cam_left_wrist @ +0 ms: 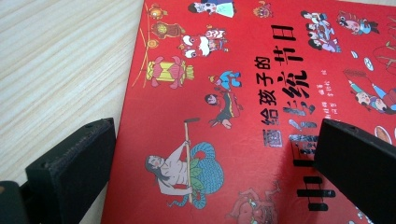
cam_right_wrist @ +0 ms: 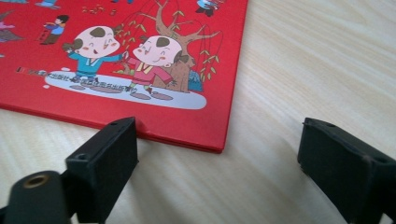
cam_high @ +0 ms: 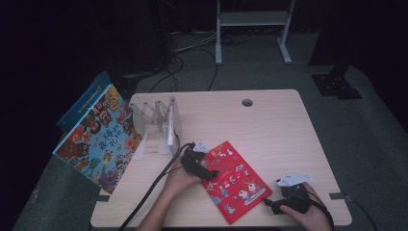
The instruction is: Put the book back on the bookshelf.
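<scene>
A red picture book (cam_high: 233,180) lies flat and askew on the wooden table (cam_high: 269,130), cover up. My left gripper (cam_high: 208,174) is at the book's left edge; in the left gripper view it (cam_left_wrist: 212,163) is open, one jaw over the bare wood and the other over the red cover (cam_left_wrist: 224,102). My right gripper (cam_high: 268,203) sits at the book's near right corner. In the right gripper view it (cam_right_wrist: 217,156) is open, jaws spread low over the table just short of the book's corner (cam_right_wrist: 205,126), with nothing held.
A white folding book rack (cam_high: 161,122) stands on the table's left part. A large colourful picture book (cam_high: 98,139) leans off the table's left edge, with a blue book (cam_high: 82,102) behind it. A cable hole (cam_high: 247,102) is at the back. Cables trail toward the near edge.
</scene>
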`<state>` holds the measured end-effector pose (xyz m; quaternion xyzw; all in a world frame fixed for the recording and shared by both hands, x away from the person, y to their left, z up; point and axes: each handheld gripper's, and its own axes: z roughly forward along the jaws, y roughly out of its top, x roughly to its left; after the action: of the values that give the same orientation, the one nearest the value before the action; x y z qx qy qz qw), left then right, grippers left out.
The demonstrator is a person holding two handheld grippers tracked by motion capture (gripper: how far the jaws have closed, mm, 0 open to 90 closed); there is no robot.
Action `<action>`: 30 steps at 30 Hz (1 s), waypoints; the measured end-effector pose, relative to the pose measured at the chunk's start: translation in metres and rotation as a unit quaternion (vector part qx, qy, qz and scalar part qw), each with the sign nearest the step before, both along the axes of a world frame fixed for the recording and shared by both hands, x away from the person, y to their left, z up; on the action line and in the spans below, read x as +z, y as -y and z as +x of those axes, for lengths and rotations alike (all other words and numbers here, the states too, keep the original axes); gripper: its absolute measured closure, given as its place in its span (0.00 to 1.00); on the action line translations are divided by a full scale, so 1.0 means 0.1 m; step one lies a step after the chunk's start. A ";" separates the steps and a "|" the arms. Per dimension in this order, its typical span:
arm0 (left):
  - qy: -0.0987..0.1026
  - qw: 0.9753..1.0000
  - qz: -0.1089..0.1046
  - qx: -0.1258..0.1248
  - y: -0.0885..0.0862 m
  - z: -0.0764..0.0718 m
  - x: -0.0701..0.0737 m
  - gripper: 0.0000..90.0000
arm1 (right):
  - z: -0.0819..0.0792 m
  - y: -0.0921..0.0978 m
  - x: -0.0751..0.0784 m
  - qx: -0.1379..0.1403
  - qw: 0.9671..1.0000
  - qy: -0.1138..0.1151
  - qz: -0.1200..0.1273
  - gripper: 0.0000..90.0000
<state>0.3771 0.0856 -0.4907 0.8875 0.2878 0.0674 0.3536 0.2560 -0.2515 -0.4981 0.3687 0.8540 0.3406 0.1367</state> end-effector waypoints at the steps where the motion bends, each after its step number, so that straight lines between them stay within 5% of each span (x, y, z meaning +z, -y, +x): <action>1: -0.001 1.000 -0.001 0.010 0.01 -0.01 0.00 0.00 | 0.05 0.03 0.00 -0.001 1.000 0.001 0.000 0.11; 12: 0.000 1.000 0.003 0.027 0.00 -0.02 0.00 0.00 | 0.30 0.16 -0.02 0.000 1.000 0.006 0.006 0.11; 14: 0.000 0.999 0.001 0.032 0.00 -0.02 0.00 0.00 | 0.24 0.17 -0.02 -0.004 1.000 0.016 0.013 0.17; 30: -0.012 0.999 -0.003 0.041 0.06 0.04 0.00 0.00 | -0.12 -0.15 -0.05 0.003 0.999 0.028 0.016 0.15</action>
<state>0.3815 0.0794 -0.4910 0.8747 0.3281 0.0698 0.3497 0.2439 -0.2365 -0.5030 0.3582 0.8455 0.3649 0.1537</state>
